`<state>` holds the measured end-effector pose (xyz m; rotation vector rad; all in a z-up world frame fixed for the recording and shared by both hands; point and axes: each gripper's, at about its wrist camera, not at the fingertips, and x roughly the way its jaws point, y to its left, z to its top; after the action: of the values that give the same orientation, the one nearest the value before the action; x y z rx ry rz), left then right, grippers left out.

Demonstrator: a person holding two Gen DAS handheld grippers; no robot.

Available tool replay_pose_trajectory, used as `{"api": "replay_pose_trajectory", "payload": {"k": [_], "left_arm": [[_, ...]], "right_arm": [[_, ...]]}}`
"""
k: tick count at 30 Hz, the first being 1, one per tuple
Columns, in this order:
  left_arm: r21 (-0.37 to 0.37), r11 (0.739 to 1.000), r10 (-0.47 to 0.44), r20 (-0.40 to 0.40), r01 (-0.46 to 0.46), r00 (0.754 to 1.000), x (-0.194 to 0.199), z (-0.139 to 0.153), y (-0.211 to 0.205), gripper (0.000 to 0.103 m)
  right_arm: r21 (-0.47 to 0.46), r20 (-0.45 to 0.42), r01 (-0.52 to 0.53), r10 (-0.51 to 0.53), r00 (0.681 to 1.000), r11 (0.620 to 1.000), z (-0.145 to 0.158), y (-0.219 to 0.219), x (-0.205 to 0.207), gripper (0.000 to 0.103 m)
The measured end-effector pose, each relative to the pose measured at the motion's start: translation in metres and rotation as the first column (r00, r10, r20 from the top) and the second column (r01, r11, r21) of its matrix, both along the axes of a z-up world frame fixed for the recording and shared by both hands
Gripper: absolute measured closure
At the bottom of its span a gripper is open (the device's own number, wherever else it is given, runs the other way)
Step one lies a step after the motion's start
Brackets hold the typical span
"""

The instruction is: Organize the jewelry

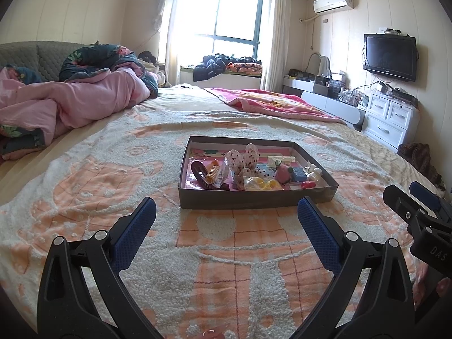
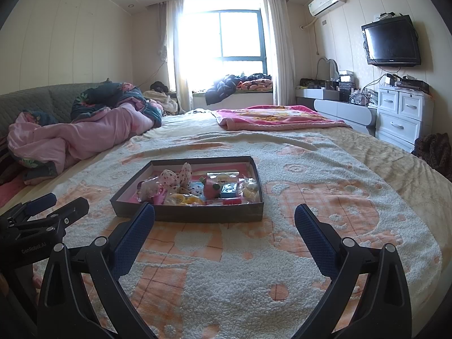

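The black left claw with blue pads is being held spread and empty above the orange-and-white textured bedspread. Ahead, hair clips and trinkets are lying inside the shallow grey cardboard tray. The right claw is likewise being held spread, empty.

This is a home bedroom. A wide bed under a tufted peach-and-white blanket fills the ground ahead of the claw. Far left lies a rumpled pink quilt; straight ahead a bright curtained window. To the right hang a wall television and an air conditioner, above white drawers holding what may be cosmetics.
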<state>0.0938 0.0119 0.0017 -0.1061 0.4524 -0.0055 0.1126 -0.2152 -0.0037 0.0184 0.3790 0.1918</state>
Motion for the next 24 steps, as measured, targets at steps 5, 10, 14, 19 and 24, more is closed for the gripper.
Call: {"api": "replay_pose_trajectory", "payload": {"k": [5,10,14,19,24], "left_arm": [[0.0,1.0,0.001,0.001,-0.001,1.0,0.0004,0.0006,0.0007,0.011],[0.001,1.0,0.006,0.003,-0.006,1.0,0.0004,0.0018,0.0016,0.011],[0.003,1.0,0.006,0.003,-0.006,1.0,0.001,0.0025,0.0029,0.011],[0.003,1.0,0.007,0.009,-0.007,1.0,0.0003,0.0026,0.0035,0.011],[0.005,1.0,0.007,0.014,-0.007,1.0,0.0001,0.0022,0.0041,0.011]], "right_arm": [[0.0,0.0,0.0,0.0,1.0,1.0,0.0014,0.0021,-0.0002,0.006],[-0.001,0.002,0.0,0.0,1.0,1.0,0.0018,0.002,-0.0001,0.006],[0.001,0.002,0.0,0.0,1.0,1.0,0.0027,0.0026,-0.0001,0.006],[0.0,0.004,-0.001,0.001,1.0,1.0,0.0022,0.0021,-0.0003,0.006],[0.0,0.004,-0.001,0.001,1.0,1.0,0.0025,0.0026,-0.0001,0.006]]}}
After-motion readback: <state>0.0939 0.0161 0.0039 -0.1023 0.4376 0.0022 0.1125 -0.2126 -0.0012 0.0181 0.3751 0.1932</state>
